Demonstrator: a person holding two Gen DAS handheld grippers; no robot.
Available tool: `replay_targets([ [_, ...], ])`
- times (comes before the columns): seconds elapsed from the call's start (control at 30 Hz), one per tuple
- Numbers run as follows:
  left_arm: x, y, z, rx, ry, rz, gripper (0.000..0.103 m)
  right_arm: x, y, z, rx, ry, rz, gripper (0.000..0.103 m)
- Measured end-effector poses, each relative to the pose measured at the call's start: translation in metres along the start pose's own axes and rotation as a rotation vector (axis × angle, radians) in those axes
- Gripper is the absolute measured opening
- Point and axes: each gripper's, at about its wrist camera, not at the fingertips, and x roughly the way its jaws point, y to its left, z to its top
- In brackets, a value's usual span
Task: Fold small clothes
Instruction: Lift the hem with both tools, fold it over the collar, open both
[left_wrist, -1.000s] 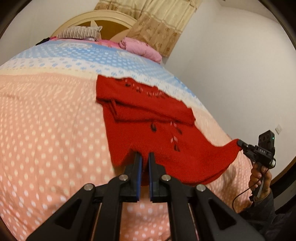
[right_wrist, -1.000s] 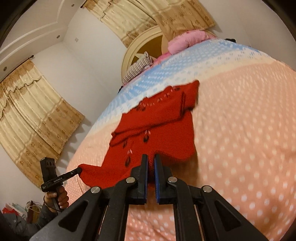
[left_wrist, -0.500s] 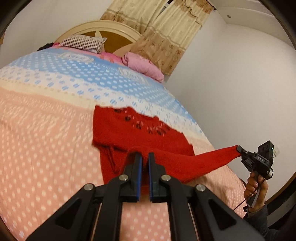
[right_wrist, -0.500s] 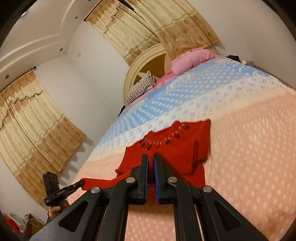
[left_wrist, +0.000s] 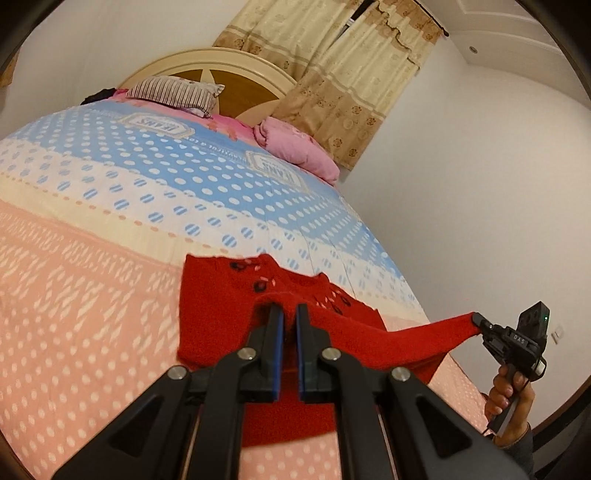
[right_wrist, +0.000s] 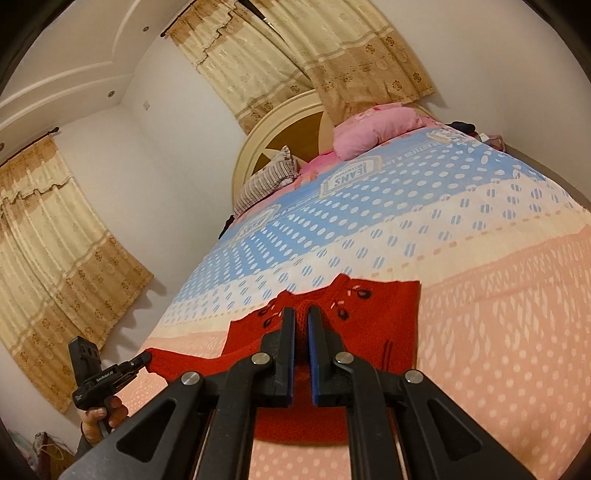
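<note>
Here, a small red knitted sweater (left_wrist: 214, 314) lies on the pink band of a dotted bedspread (left_wrist: 74, 295), its neckline toward the headboard end and just short of the cream stripe that borders the blue band. The left gripper (left_wrist: 287, 314) and the right gripper (right_wrist: 302, 317) are each clenched on a corner of the hem nearest the foot of the bed, and that hem hangs taut between them, lifted clear of the cover and carried over the garment's body toward the collar. In the left wrist view the far gripper pinches 1 stretched red corner, with the person's hand (left_wrist: 509, 391) wrapped round its handle near the bed's side edge.

The knit looks light, soft and stretchy: it sags between the 2 grips and would likely pull out of shape under a hard tug. Corners of the hem look like the best places to take hold, since the ribbed edge gives the narrow pads something thick to bite. Small dark buttons and stitched trim sit near the neckline; a snag there seems the main risk. The fold appears roughly half made, with the hem not yet laid down on the shoulders.
</note>
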Motion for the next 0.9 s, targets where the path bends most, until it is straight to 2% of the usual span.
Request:
replay_targets([
  [0.2, 0.029, 0.004, 0.020, 0.015, 0.013, 0.021, 0.006, 0.032, -0.013, 0.018, 0.018, 0.008, -0.046, 0.006],
  [0.4, 0.068, 0.020, 0.026, 0.040, 0.044, 0.113, 0.006, 0.080, -0.031, 0.030, 0.051, 0.042, -0.086, 0.006],
  [0.6, 0.109, 0.053, 0.022, -0.010, 0.106, 0.167, 0.006, 0.135, -0.038, 0.028, 0.021, 0.105, -0.143, 0.006],
  [0.67, 0.121, 0.063, 0.021, -0.031, 0.107, 0.191, 0.010, 0.153, -0.044, 0.027, 0.011, 0.124, -0.165, 0.006],
  [0.7, 0.126, 0.069, 0.019, -0.043, 0.107, 0.235, 0.010, 0.161, -0.047, 0.026, 0.006, 0.138, -0.184, 0.007],
  [0.73, 0.128, 0.072, 0.017, -0.046, 0.113, 0.257, 0.009, 0.171, -0.051, 0.024, -0.003, 0.161, -0.242, 0.007],
  [0.77, 0.129, 0.074, 0.014, -0.045, 0.126, 0.267, 0.011, 0.176, -0.054, 0.022, -0.011, 0.182, -0.281, 0.012],
  [0.8, 0.129, 0.077, 0.010, -0.045, 0.148, 0.271, 0.014, 0.181, -0.056, 0.018, -0.023, 0.202, -0.326, 0.034],
  [0.83, 0.127, 0.079, 0.006, -0.044, 0.153, 0.275, 0.021, 0.180, -0.056, 0.015, -0.034, 0.203, -0.334, 0.052],
  [0.87, 0.123, 0.080, 0.002, -0.034, 0.150, 0.281, 0.030, 0.178, -0.054, 0.010, -0.053, 0.199, -0.316, 0.078],
  [0.9, 0.118, 0.078, -0.004, -0.011, 0.142, 0.290, 0.036, 0.175, -0.050, 0.004, -0.084, 0.201, -0.281, 0.079],
])
